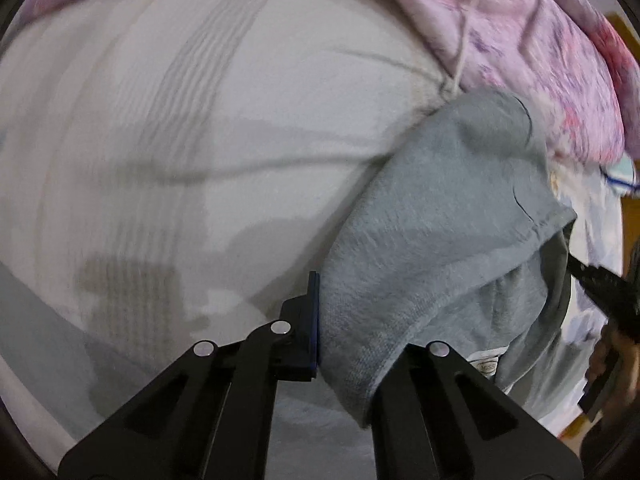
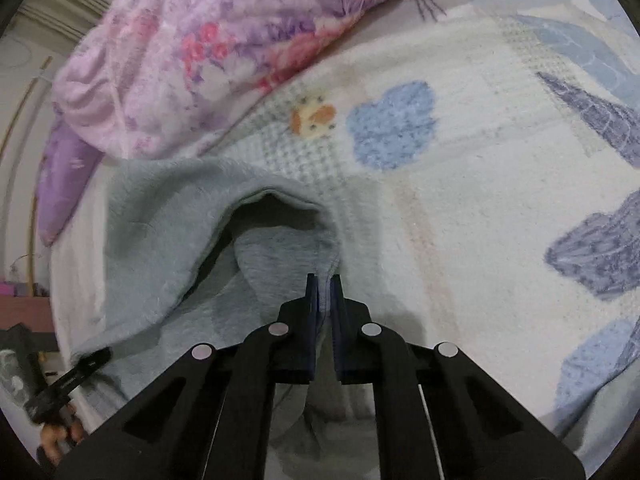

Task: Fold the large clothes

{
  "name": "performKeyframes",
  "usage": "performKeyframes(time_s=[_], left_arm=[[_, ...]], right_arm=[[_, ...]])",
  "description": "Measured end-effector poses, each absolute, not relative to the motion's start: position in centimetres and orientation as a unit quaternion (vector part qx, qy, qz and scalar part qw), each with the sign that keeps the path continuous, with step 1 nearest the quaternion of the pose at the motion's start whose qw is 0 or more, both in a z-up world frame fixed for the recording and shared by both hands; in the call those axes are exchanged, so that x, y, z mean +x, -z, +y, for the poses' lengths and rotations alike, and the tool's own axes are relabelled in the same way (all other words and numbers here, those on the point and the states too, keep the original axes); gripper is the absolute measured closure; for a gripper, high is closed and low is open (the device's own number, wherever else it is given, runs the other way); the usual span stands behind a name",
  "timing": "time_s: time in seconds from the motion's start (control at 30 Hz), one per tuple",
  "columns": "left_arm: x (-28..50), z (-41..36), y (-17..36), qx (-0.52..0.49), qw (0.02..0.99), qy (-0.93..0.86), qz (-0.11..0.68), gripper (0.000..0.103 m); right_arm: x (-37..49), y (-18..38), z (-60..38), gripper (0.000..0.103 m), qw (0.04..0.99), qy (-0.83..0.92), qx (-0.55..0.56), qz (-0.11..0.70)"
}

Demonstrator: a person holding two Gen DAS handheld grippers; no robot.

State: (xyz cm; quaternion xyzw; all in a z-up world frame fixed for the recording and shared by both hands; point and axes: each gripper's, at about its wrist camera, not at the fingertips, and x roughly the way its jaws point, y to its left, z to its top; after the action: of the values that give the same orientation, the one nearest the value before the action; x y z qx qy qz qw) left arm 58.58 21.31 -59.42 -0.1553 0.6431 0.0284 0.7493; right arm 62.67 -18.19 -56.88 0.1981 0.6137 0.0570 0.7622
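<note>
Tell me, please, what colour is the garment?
Grey garment, best seen by the right wrist.

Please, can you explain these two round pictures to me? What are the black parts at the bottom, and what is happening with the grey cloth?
There is no robot. A person holds a two-finger claw in each hand, each with a wide-angle camera. One picture looks along the left claw, the other along the right claw. Both claws are shut on edges of a grey fleece garment on a bed. Beside it lie a pink floral blanket and a cloud-patterned blanket.
</note>
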Motion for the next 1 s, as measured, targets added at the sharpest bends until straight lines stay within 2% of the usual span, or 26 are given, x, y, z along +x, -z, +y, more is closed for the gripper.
performKeyframes(time_s=[0.17,0.3,0.47,0.53,0.6,0.63,0.67,0.73,0.8,0.87,0.9,0.97,1.0], left_arm=[[58.4,23.3,61.4,-0.209,0.729,-0.04,0.651,0.1],[58.6,23.5,61.9,-0.204,0.729,-0.036,0.652,0.1],[60.1,24.4,63.5,-0.231,0.721,-0.032,0.653,0.097],[60.2,24.7,63.4,-0.227,0.721,-0.025,0.655,0.097],[60.5,24.3,62.9,-0.203,0.725,-0.014,0.658,0.094],[60.6,23.8,62.2,-0.183,0.728,-0.01,0.66,0.087],[60.4,23.5,61.4,-0.163,0.73,-0.009,0.663,0.073],[60.1,22.5,59.4,-0.126,0.74,0.004,0.661,0.062],[59.5,21.2,57.5,-0.106,0.747,0.027,0.656,0.062],[59.3,19.9,55.6,-0.084,0.755,0.047,0.648,0.056],[59.2,19.0,54.8,-0.077,0.758,0.058,0.646,0.054],[58.7,17.3,53.4,-0.058,0.755,0.056,0.65,0.034],[58.1,16.8,53.0,-0.051,0.756,0.05,0.651,0.031]], right_arm=[[61.4,55.7,-19.6,0.098,0.767,-0.027,0.217,0.604],[57.6,52.3,-20.9,0.098,0.811,-0.018,0.245,0.531],[55.0,59.6,-24.2,0.098,0.749,0.023,0.284,0.599],[54.9,60.0,-24.8,0.097,0.744,0.015,0.309,0.593],[55.2,59.2,-24.8,0.091,0.739,0.013,0.306,0.6],[55.2,58.6,-24.9,0.091,0.738,0.015,0.296,0.606],[55.3,57.4,-24.6,0.088,0.74,0.014,0.271,0.615],[55.6,55.4,-23.6,0.077,0.749,0.006,0.227,0.622],[55.7,53.3,-22.0,0.055,0.769,-0.006,0.171,0.616],[56.9,51.5,-20.5,0.046,0.79,-0.025,0.121,0.601],[57.6,51.0,-19.6,0.046,0.795,-0.035,0.103,0.596],[59.2,50.6,-17.8,0.046,0.801,-0.047,0.077,0.592],[59.9,50.5,-17.1,0.046,0.802,-0.057,0.08,0.589]])
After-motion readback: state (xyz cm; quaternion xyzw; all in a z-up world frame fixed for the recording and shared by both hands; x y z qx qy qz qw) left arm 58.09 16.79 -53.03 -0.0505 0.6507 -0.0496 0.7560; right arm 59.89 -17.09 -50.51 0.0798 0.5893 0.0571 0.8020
